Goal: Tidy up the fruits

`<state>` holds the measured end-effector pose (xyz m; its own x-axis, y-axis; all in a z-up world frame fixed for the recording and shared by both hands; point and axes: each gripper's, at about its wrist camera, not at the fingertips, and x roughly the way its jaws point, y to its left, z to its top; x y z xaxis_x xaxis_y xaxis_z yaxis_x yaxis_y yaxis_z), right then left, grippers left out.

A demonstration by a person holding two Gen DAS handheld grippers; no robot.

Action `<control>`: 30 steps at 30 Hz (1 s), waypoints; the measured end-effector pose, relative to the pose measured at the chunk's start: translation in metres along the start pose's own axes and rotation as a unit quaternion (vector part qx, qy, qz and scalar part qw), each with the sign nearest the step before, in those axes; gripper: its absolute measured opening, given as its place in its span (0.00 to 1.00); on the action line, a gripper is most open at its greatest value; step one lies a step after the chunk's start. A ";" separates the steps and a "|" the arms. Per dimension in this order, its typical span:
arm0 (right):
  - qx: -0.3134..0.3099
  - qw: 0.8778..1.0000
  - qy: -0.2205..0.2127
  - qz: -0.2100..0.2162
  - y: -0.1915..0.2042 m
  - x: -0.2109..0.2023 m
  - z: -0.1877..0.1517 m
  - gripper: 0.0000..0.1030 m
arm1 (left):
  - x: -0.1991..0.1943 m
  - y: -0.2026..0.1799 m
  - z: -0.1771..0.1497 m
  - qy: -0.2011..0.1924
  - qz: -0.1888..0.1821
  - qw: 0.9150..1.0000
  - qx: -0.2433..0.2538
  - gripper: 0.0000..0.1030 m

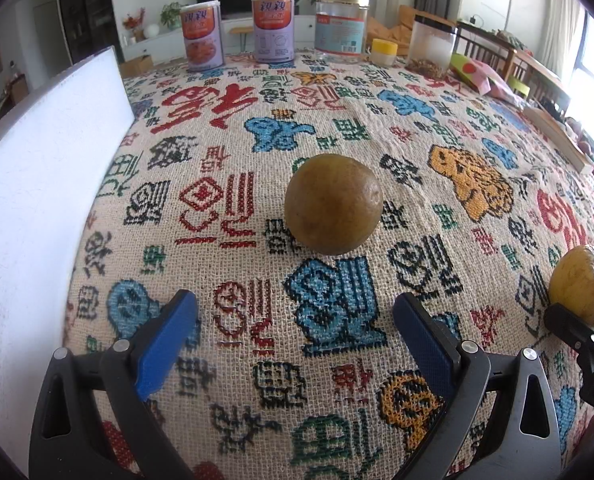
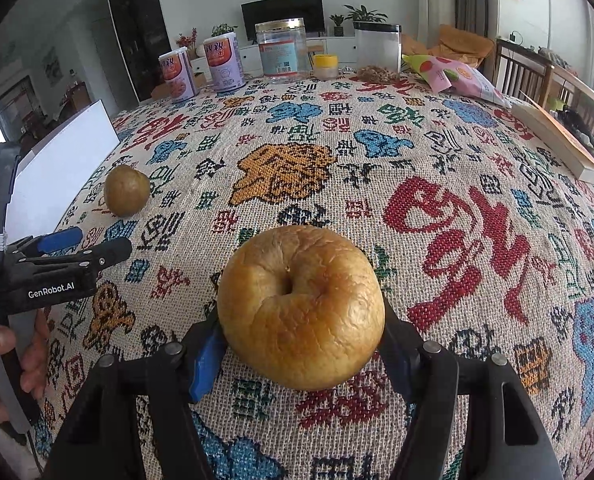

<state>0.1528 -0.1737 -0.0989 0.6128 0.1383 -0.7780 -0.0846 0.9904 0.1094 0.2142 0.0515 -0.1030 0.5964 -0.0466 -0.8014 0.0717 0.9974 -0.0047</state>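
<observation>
The right claw (image 2: 301,344) grips a wrinkled yellow-brown apple (image 2: 301,308) just above the patterned woven tablecloth (image 2: 457,160). The left claw (image 1: 295,320) gapes, released, near a round olive-brown fruit (image 1: 333,204) resting on the table.

I note: tablecloth (image 1: 337,120) beige weave, red, blue, green, black and orange characters. Round fruit (image 1: 333,204) olive-brown. Wrinkled apple (image 2: 301,306) yellow-tan, browner patches. My gripper pads (image 1: 165,344) blue, frames black. Board (image 1: 37,184) white. Two cans (image 1: 201,38) lilac with orange labels.
</observation>
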 end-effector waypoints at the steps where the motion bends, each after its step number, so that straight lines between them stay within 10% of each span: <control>1: -0.001 1.000 0.000 -0.001 0.000 0.000 0.000 0.65 | 0.000 0.000 0.000 0.000 0.000 1.000 0.000 0.96; 30: 0.025 0.999 -0.004 0.045 -0.008 -0.004 -0.005 0.87 | 0.002 -0.019 0.042 -0.025 -0.016 0.998 0.058 0.85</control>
<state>0.1470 -0.1827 -0.0993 0.6103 0.2257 -0.7593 -0.1002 0.9728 0.2086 0.2476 0.0304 -0.0791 0.6312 -0.0833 -0.7712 0.1812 0.9825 0.0422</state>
